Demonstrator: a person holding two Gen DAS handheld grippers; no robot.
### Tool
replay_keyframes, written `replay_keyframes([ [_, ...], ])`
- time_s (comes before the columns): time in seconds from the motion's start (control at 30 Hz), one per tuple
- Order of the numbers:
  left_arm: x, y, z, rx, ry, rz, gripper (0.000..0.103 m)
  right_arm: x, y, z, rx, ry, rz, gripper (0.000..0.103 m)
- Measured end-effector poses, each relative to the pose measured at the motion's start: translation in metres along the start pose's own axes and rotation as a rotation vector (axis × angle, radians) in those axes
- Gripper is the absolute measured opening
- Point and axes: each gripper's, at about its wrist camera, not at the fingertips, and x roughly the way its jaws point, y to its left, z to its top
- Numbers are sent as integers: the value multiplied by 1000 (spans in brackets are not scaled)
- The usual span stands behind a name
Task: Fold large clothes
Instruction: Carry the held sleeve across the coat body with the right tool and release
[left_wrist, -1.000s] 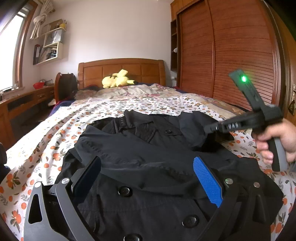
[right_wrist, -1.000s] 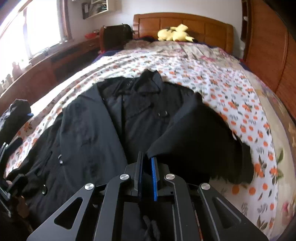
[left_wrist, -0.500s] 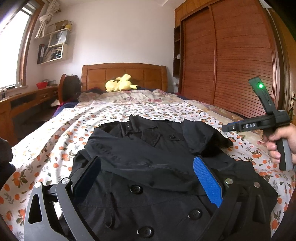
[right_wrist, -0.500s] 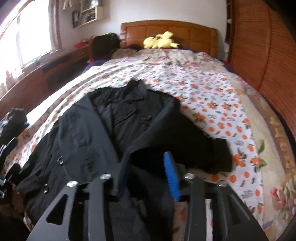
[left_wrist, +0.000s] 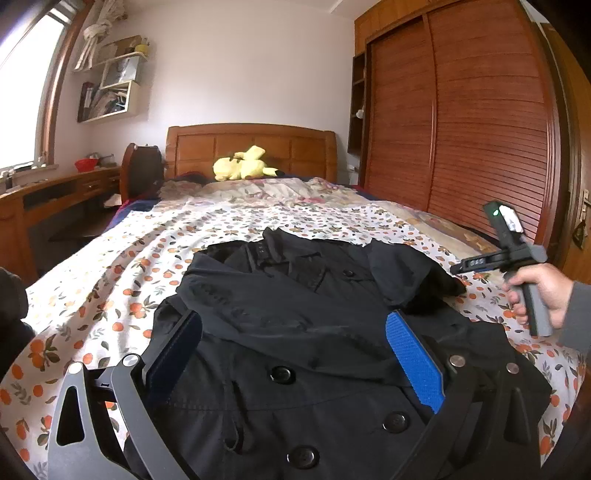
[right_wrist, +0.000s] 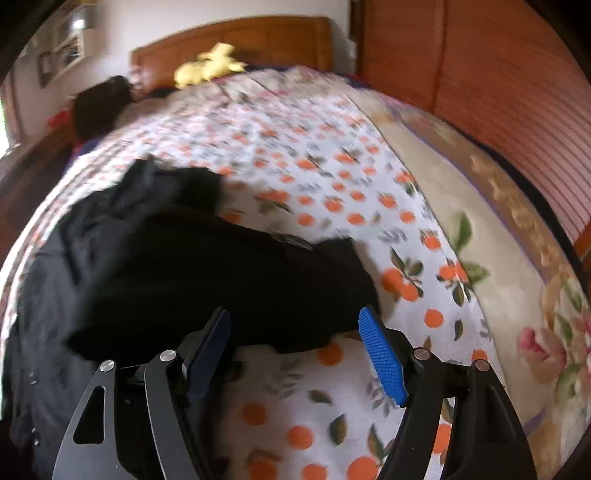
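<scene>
Coat, black, buttoned front up, lies spread on the bed near its foot, collar toward the headboard. Change since a second ago: the right gripper was clamped shut on the right sleeve, carrying it in over the chest; now its jaws are opening, nothing between them, only patterned sheet and the coat's edge just beyond the tips. Right-wrist view is blurred, and the coat has slid to the left of that frame, so the hand is swinging out toward the bed's right side. In the left-wrist view the right hand shows off to the right of the coat, clear of the cloth. The sleeve now rests folded across the right chest, cuff end bunched dark near the shoulder. The left sleeve lies folded across the front already. Left gripper hovers low over the hem end, jaws wide apart, buttons visible between them, no cloth pinched. Reading: both sleeves are in, so the sleeve stage looks done; likely next is taking the hem and doubling the body up toward the collar. Risk: the right sleeve sits lumpy and may want flattening first.
</scene>
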Motion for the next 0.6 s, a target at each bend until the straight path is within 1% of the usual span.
replay_keyframes([
  [0.1,1,-1,1,6,3,-4,100,23,-15,-1,47,34,-31,71],
  [0.23,3,-3,2,14,6,-7,100,42,-29,-2,100,73,-34,72],
  [0.3,4,-4,3,14,7,-11,100,48,-31,-2,108,88,-32,75],
  [0.37,4,-6,3,18,7,-16,100,54,-31,-2,111,103,-26,75],
  [0.53,7,-11,3,34,13,-23,100,61,-25,-3,92,117,-20,75],
  [0.6,8,-13,3,36,20,-29,100,62,-24,-3,85,119,-22,73],
])
